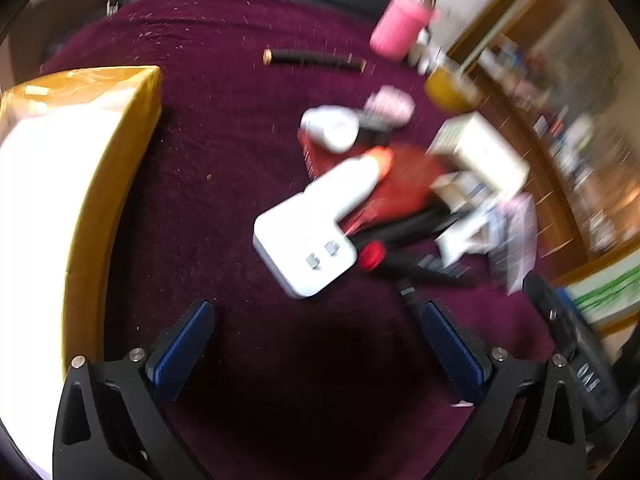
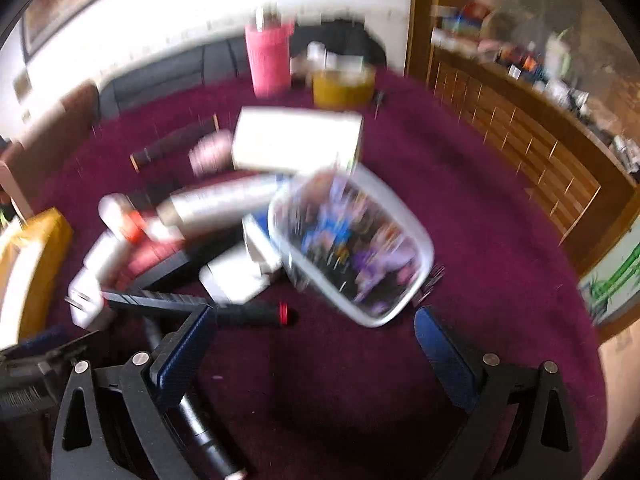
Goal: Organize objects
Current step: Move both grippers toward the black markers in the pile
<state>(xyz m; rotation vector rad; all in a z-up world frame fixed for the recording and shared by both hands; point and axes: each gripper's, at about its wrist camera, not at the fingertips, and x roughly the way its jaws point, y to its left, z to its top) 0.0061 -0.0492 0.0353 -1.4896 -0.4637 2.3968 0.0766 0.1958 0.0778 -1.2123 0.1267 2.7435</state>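
Both views are blurred by motion. A heap of objects lies on a maroon cloth [image 1: 224, 216]. In the left wrist view a white L-shaped device [image 1: 316, 232] with two metal prongs lies nearest, just beyond my left gripper [image 1: 320, 316], which is open and empty. Behind the device are a red item [image 1: 408, 184], a black stick with a red ring [image 1: 374, 254] and a white box [image 1: 480, 152]. In the right wrist view my right gripper [image 2: 316, 322] is open and empty, close to a clear tub of colourful bits [image 2: 352, 248] and a black handle with a red ring [image 2: 260, 314].
A yellow box with a white inside [image 1: 72, 184] stands at the left. A pink cup [image 2: 268, 62] and a yellow jar [image 2: 344, 86] stand at the far edge, with a black rod [image 1: 316, 58] nearby. A silver flask [image 2: 224, 204] lies in the heap. A wooden cabinet [image 2: 520, 128] runs along the right.
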